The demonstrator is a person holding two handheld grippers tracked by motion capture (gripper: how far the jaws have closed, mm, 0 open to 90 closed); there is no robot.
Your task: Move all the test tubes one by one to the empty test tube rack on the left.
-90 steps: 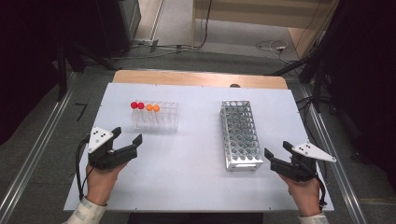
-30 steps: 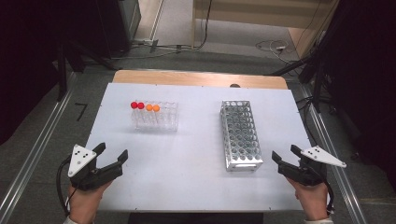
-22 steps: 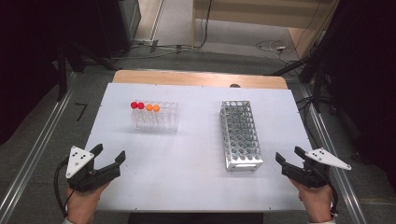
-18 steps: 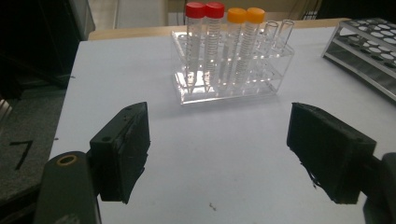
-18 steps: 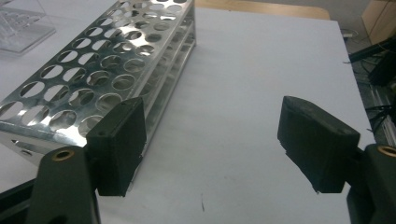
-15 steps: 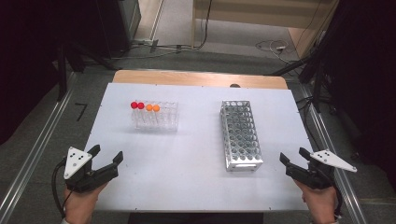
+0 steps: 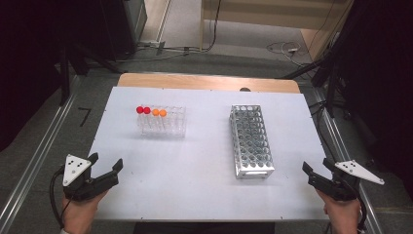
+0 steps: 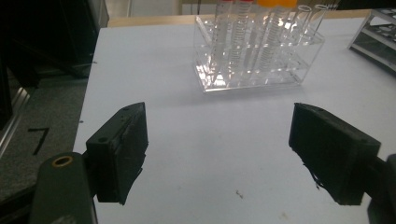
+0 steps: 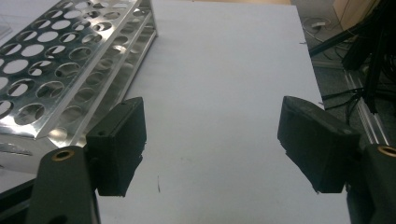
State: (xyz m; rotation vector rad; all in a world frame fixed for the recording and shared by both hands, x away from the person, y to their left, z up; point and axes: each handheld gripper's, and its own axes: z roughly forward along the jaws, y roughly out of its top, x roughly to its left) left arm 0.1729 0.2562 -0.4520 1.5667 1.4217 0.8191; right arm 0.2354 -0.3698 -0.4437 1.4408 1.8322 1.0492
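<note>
Racks of test tubes share the white table (image 7: 204, 161) while I hold a hand-held gripper in each hand at its near corners. My left hand-held gripper (image 7: 108, 168) hovers over the near left corner, its jaws spread wide with nothing between them; in the left gripper view the same left hand-held gripper (image 8: 217, 149) looks across bare table toward the clear plastic rack (image 8: 259, 51), which stands well ahead of the jaws, apart from them. Seen from the high view, that clear plastic rack (image 7: 163, 122) sits on the left half of the table toward the far side, with two red-capped tubes (image 7: 143, 110) at its left end and two orange-capped tubes (image 7: 159, 112) just beside them, all upright. My right hand-held gripper (image 7: 317, 171) is at the near right corner, over the table's edge, jaws likewise parted and empty; the right gripper view shows the right hand-held gripper (image 9: 210, 140) with bare table between the pads. The metal rack (image 7: 251, 141) stands on the right half of the table, its long side running away from me, its holes empty as far as I can tell; in the right gripper view the metal rack (image 9: 60, 60) lies just beyond my gripper's left jaw, near it but not touching
</note>
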